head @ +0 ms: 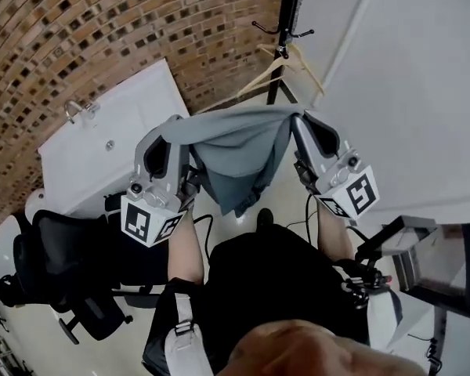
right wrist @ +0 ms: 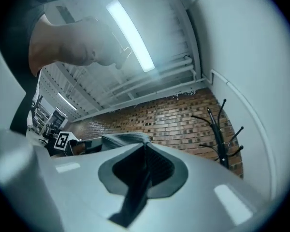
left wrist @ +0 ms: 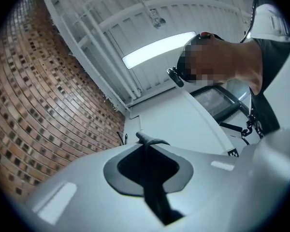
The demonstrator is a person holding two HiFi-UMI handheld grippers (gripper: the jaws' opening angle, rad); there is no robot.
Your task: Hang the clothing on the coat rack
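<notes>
A grey garment [head: 239, 159] hangs stretched between my two grippers in the head view. My left gripper [head: 171, 131] is shut on its left top edge, and my right gripper [head: 298, 122] is shut on its right top edge. In the left gripper view, a thin fold of the garment [left wrist: 149, 139] pokes out past the shut jaws of the left gripper [left wrist: 146, 146]. The right gripper view shows the garment [right wrist: 123, 140] bunched at the tip of the right gripper [right wrist: 146, 148]. The black coat rack [head: 287, 22] stands ahead, beyond the garment, with a wooden hanger [head: 280, 67] on it. The coat rack [right wrist: 221, 139] also shows at the right of the right gripper view.
A brick wall [head: 102, 30] runs behind the rack, and a white wall [head: 407, 77] stands on the right. A white counter [head: 117, 143] with a tap [head: 78, 110] is at the left. A black office chair [head: 63, 265] sits at the lower left and a metal stand [head: 431, 265] at the lower right.
</notes>
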